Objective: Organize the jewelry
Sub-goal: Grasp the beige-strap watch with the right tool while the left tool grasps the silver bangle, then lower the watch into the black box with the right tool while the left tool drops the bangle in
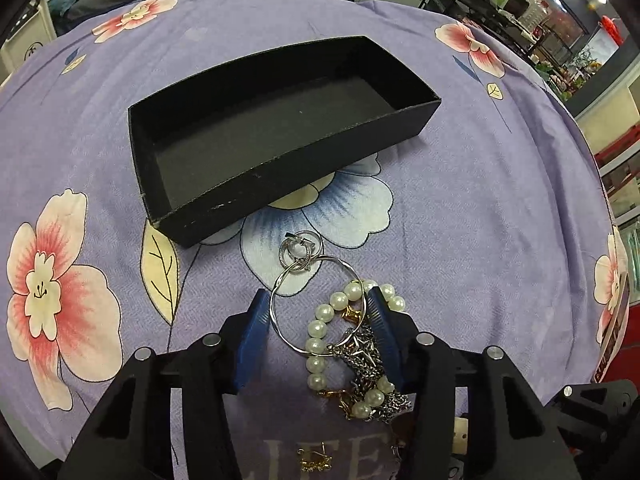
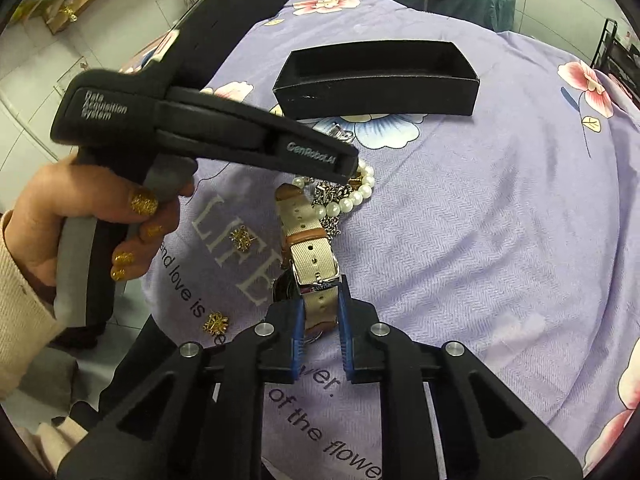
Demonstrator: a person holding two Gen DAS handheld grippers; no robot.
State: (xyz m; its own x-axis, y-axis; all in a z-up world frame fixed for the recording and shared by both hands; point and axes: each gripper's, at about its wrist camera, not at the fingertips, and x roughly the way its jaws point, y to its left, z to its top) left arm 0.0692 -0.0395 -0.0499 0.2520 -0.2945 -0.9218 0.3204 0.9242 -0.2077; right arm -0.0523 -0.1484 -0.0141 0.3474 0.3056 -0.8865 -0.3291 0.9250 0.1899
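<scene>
we read the left gripper [image 1: 318, 300] as wide open over the jewelry heap, its blue fingers [image 1: 256, 320] straddling the silver bangle [image 1: 316, 304] and part of the pearl bracelet [image 1: 340, 332]; nothing is gripped. the bangle lies flat on the purple cloth [image 1: 480, 200], with small linked rings [image 1: 300, 250] at its far edge, and the empty black box [image 1: 280, 128] sits just beyond, straight ahead along the fingers. the right gripper [image 2: 322, 308] stands narrowly open around the beige watch strap [image 2: 310, 264], whose long axis runs away from it toward the pearls; we cannot tell whether its pads touch it. the left gripper is nearer the box.
</scene>
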